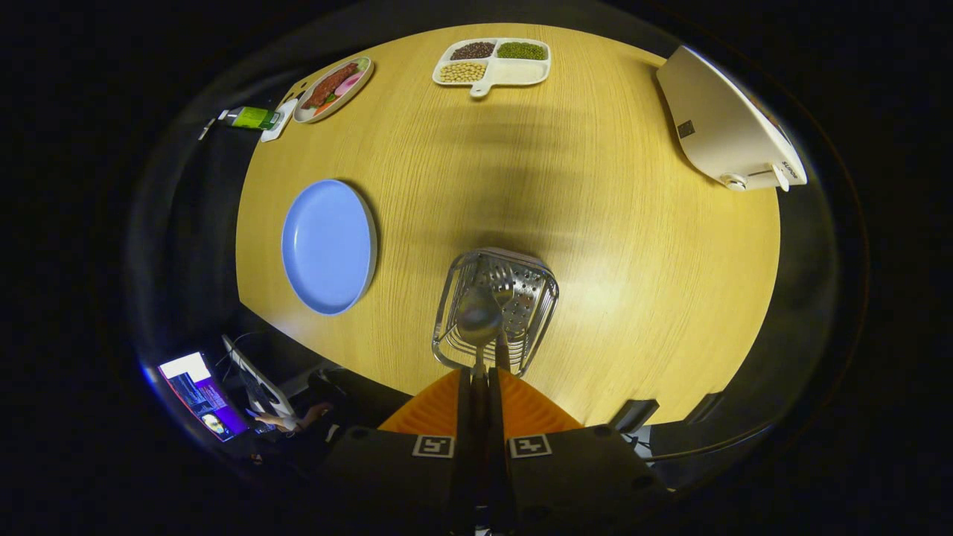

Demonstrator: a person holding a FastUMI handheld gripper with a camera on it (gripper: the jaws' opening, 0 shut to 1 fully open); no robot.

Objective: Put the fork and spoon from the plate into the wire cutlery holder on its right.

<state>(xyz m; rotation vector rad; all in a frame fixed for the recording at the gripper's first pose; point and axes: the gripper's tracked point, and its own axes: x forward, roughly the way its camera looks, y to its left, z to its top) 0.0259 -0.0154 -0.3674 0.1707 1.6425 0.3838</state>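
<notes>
- The gripper (480, 376) has its two fingers pressed together on the handle of the spoon (479, 318), pinching it between them.
- The spoon's long axis runs straight ahead of the fingers, bowl end forward, handle back into the pinch; most of the handle is hidden between the fingers.
- The spoon bowl sits over the opening of the wire cutlery holder (495, 309), just ahead of the fingertips.
- A fork (500, 286) stands inside the holder beside the spoon bowl; its lower part is hard to make out.
- The blue plate (328, 246) lies bare to the left of the holder, near it but apart, on the wooden table (633, 246).
</notes>
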